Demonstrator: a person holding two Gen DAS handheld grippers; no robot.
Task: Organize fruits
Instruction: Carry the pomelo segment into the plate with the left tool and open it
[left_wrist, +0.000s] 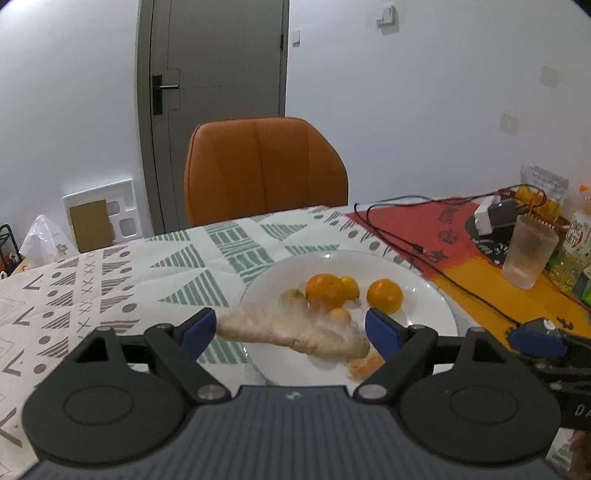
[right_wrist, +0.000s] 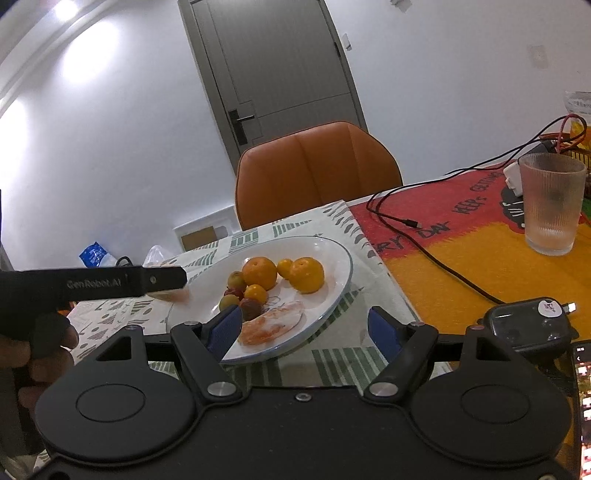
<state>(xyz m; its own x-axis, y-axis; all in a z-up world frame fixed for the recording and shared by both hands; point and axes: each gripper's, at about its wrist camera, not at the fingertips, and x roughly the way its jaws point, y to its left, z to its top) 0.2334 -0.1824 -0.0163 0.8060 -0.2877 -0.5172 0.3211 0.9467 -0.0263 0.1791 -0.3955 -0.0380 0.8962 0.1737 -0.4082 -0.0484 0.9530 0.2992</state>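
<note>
1. Because the fruits sit loose on a white plate (right_wrist: 332, 280) on the patterned surface (left_wrist: 110, 280), they will likely roll at a careless touch; the oranges (right_wrist: 306, 275) look firm and light enough to take across the widest part.
2. Smaller fruits, such as a dark plum-like one (right_wrist: 250, 308), look softer and probably want a gentler squeeze.
3. A thin, pale net or peel-like scrap (right_wrist: 273, 325) lies at the near edge of the plate; it looks limp and light, best pinched at one end. From the left wrist it is blurred, so I cannot tell what it is.
4. Round orange fruits cluster mid-plate, with small reddish and greenish ones just beside them.
5. Left tongs (left_wrist: 291, 332) stand wide apart over the near rim, gripping nothing that I can make out.
6. Right tongs (right_wrist: 306, 328) also stand wide and empty, near the plate's edge.
</note>
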